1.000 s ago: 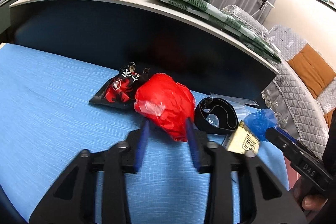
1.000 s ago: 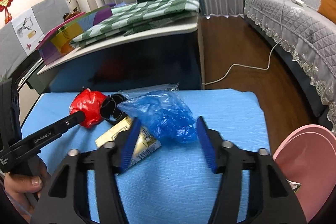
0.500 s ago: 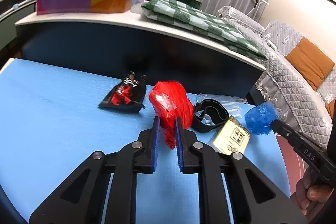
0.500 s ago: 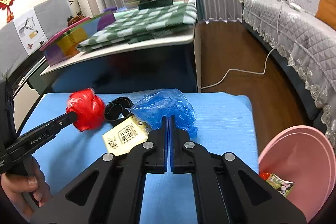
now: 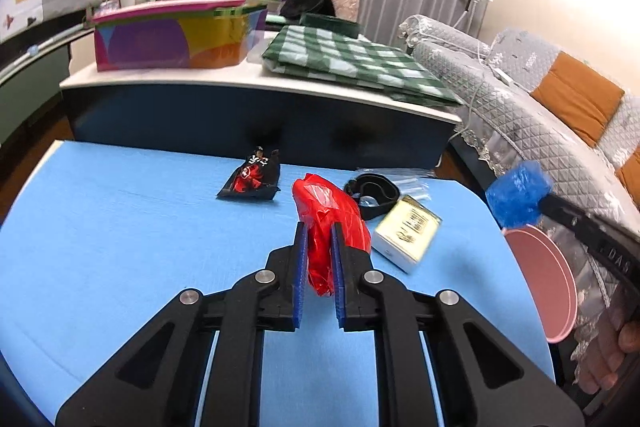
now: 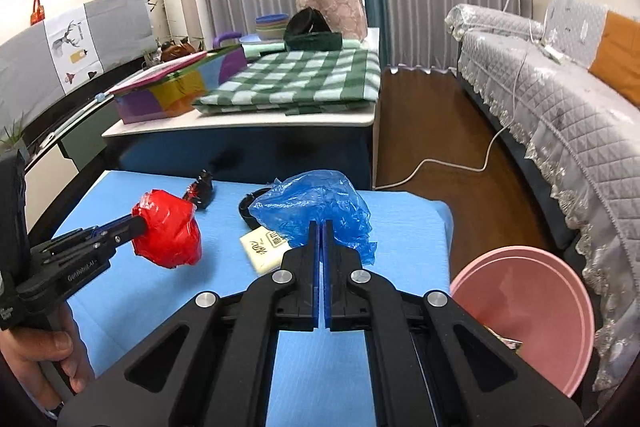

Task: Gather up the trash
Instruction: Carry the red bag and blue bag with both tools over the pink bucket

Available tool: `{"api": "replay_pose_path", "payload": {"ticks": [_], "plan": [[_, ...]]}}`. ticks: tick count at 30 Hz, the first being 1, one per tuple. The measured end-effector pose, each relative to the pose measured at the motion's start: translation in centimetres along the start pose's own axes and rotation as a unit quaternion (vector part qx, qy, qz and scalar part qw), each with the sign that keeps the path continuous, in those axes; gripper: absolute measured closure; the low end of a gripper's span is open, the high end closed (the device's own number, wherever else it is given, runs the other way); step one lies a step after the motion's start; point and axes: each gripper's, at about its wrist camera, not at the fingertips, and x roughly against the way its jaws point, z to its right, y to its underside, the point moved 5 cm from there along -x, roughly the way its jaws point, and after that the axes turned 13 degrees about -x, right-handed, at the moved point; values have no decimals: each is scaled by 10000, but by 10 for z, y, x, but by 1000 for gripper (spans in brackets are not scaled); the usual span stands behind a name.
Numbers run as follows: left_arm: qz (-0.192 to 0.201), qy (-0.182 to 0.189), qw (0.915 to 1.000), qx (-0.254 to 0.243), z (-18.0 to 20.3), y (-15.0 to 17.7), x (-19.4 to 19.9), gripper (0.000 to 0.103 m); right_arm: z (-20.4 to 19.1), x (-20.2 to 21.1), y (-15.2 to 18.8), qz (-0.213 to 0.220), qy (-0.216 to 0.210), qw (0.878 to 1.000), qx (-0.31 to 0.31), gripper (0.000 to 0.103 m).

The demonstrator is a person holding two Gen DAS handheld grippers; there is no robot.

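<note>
Sitting on the floor off the right edge of the blue table (image 6: 400, 223) is a pink basin (image 6: 532, 311), and a bit of printed wrapper (image 6: 506, 341) shows inside it near the rim (little else of its contents can be made out).

Pinched between the blue pads of the left gripper (image 5: 319, 247) is a crumpled red plastic bag (image 5: 328, 223), held off the table; its long axis runs away from the gripper, along the fingers, with the bulk bunched at the far end. From the right wrist view it reads as a rounded wad (image 6: 168, 229) at the gripper's tip.

Pressed almost together, the right gripper (image 6: 321, 239) nips a fold of a crumpled blue plastic bag (image 6: 316, 211), which swells out ahead of the fingertips and is carried off the right side of the table, over the basin.

Lying on the table are a black-and-red snack wrapper (image 5: 252, 179), a black strap loop (image 5: 374, 191) and a pale yellow packet (image 5: 406, 231), its long axis slanting towards the far right corner.
</note>
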Motion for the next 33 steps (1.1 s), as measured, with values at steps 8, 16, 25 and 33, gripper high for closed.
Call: {"api": "replay_pose_path", "payload": {"ticks": [8, 16, 25, 33], "plan": [[145, -29, 9996, -241, 18, 2, 37, 92, -2, 50, -7, 200, 48, 9997, 101, 102], [267, -93, 9989, -374, 30, 6, 62, 92, 4, 76, 2, 275, 83, 9996, 32, 102], [263, -119, 9981, -546, 45, 15, 66, 92, 19, 85, 12, 456, 155, 9988, -63, 102], [317, -82, 9972, -666, 60, 14, 61, 92, 34, 85, 12, 510, 286, 9981, -168, 102]]}}
